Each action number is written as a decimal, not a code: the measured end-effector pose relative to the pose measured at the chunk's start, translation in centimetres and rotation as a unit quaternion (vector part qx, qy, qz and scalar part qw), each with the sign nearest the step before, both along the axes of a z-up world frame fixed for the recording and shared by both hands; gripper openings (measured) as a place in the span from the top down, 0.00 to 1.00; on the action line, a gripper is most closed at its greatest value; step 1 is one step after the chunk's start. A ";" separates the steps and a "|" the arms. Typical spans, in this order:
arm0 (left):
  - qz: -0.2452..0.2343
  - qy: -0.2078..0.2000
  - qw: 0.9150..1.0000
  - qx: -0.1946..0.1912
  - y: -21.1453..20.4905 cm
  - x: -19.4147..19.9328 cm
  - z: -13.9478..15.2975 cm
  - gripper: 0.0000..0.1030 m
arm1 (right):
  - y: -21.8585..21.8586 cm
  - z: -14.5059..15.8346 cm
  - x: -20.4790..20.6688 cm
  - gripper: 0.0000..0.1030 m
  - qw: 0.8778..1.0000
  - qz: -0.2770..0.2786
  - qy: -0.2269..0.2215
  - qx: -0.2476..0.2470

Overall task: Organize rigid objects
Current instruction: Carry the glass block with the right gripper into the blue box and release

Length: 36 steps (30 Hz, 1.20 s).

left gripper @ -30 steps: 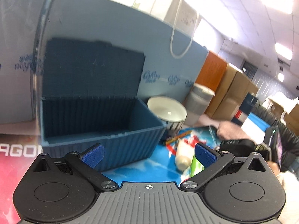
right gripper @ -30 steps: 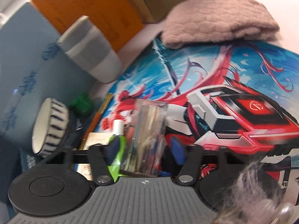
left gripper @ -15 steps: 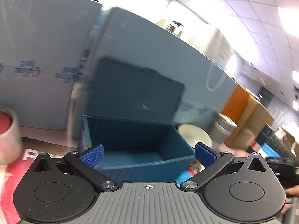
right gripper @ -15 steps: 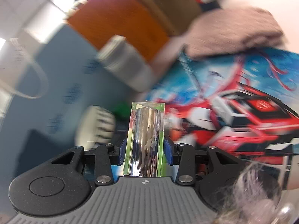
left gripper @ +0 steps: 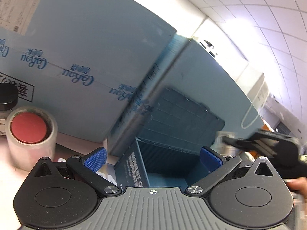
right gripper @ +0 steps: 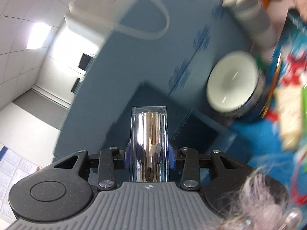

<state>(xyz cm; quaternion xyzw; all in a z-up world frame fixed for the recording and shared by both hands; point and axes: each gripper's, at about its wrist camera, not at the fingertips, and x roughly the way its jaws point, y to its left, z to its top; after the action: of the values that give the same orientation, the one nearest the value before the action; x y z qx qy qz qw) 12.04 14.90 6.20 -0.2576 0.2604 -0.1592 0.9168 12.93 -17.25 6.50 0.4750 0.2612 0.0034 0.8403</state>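
My right gripper (right gripper: 149, 156) is shut on a clear plastic case with a shiny silver cylinder inside (right gripper: 149, 143), held up in the air and pointing toward the open dark blue storage box (right gripper: 193, 134). My left gripper (left gripper: 153, 156) is open and empty, close over the near left corner of the same blue box (left gripper: 172, 153), whose lid (left gripper: 180, 118) stands open against a pale blue carton. The right gripper with its case shows blurred at the right of the left wrist view (left gripper: 259, 140).
A tape roll with a red core (left gripper: 30, 132) and a dark jar (left gripper: 6, 99) stand left of the box. Big pale blue cartons (left gripper: 86, 57) stand behind. A white bowl (right gripper: 233, 84), a grey canister (right gripper: 249, 13) and loose items on a colourful mat (right gripper: 268, 138) lie to the right.
My right gripper lifted the clear case off the mat and swung it left toward the blue box. My left gripper turned left and tilted up, bringing the tape roll into view.
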 end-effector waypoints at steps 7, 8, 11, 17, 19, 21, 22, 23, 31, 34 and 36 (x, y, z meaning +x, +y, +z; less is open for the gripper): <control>0.026 0.003 0.999 -0.024 1.9 -0.2 -0.2 0.00 | 5.9 -2.9 3.8 0.66 0.997 -0.021 0.061 -0.050; 0.026 0.002 0.999 -0.029 2.0 -0.2 -0.2 0.00 | 6.5 -3.2 4.0 0.66 0.995 -0.026 0.073 -0.059; 0.018 0.002 0.999 -0.041 2.4 0.0 -0.3 0.00 | 8.3 -3.4 4.3 0.66 0.989 -0.036 0.086 -0.114; 0.022 -0.001 0.998 -0.055 3.2 -0.2 -0.2 0.00 | 11.5 -3.4 4.8 0.66 0.967 -0.039 0.107 -0.229; 0.028 -0.003 0.998 -0.064 3.7 -0.4 -0.2 0.00 | 12.6 -3.5 4.9 0.66 0.959 -0.026 0.113 -0.259; 0.030 -0.005 0.997 -0.073 4.1 -0.6 -0.1 0.00 | 14.0 -3.6 4.8 0.66 0.951 -0.002 0.118 -0.287; 0.028 -0.006 0.997 -0.076 4.2 -0.6 -0.1 0.00 | 14.3 -3.6 4.9 0.66 0.947 0.008 0.120 -0.298; 0.024 -0.007 0.997 -0.078 4.3 -0.7 0.0 0.00 | 14.5 -3.6 5.0 0.66 0.943 0.016 0.126 -0.307; 0.004 -0.004 0.998 -0.061 3.5 -0.6 0.1 0.00 | 13.6 -2.6 6.9 0.65 0.933 0.046 0.174 -0.311; 0.001 -0.005 0.998 -0.060 3.3 -0.6 0.1 0.00 | 13.6 -3.0 7.4 0.65 0.935 0.043 0.182 -0.302; -0.003 -0.002 0.998 -0.055 3.0 -0.5 0.0 0.00 | 12.9 -2.8 7.4 0.65 0.937 0.044 0.184 -0.294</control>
<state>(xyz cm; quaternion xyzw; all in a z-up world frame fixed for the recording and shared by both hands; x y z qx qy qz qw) 11.57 17.92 6.23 -0.3066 0.2500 -0.1767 0.9012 20.35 -4.32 3.73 0.1870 0.4211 -0.1242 0.8788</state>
